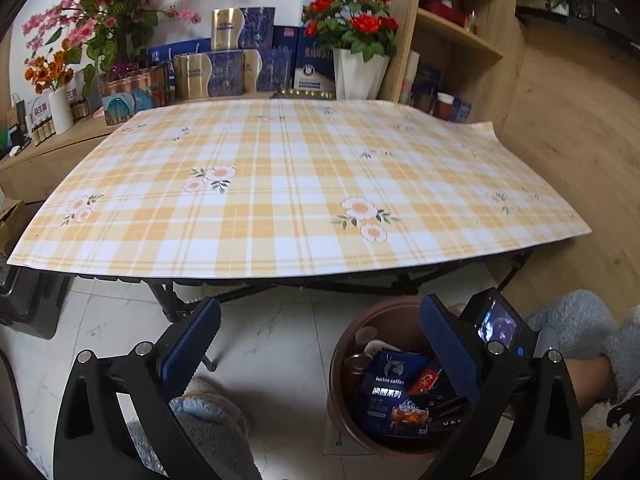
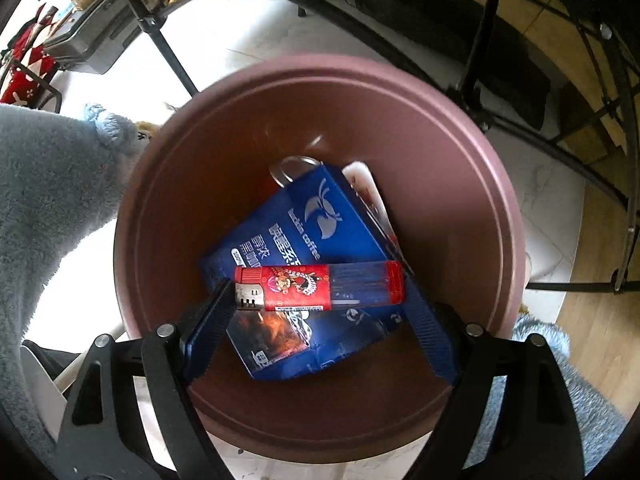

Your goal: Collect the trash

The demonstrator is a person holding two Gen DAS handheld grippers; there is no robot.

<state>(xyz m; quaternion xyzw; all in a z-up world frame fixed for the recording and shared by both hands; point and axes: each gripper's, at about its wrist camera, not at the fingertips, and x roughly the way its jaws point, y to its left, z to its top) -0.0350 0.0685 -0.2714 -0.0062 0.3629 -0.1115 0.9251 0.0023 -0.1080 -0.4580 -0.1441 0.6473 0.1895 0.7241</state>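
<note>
Left gripper [image 1: 316,344] gapes with nothing between its pads, facing the checked table [image 1: 280,184]; the brown bin [image 2: 460,184] sits on the floor, a blue "luckin coffee" box [image 2: 320,220] inside; right gripper [image 2: 320,292] clamps a red lighter [image 2: 320,288] end to end above it.

1. A round, reddish-brown bin [image 2: 460,152] is seen from straight above, standing on the pale tiled floor; its mouth is open.
2. A red lighter [image 2: 320,287] with a metal head and a printed figure is held level, lengthwise between the two pads of the right gripper [image 2: 318,292], above the bin's opening.
3. A blue Luckin Coffee box [image 2: 320,216] lies tilted inside the bin, with other scraps seen beside and beneath it.
</note>
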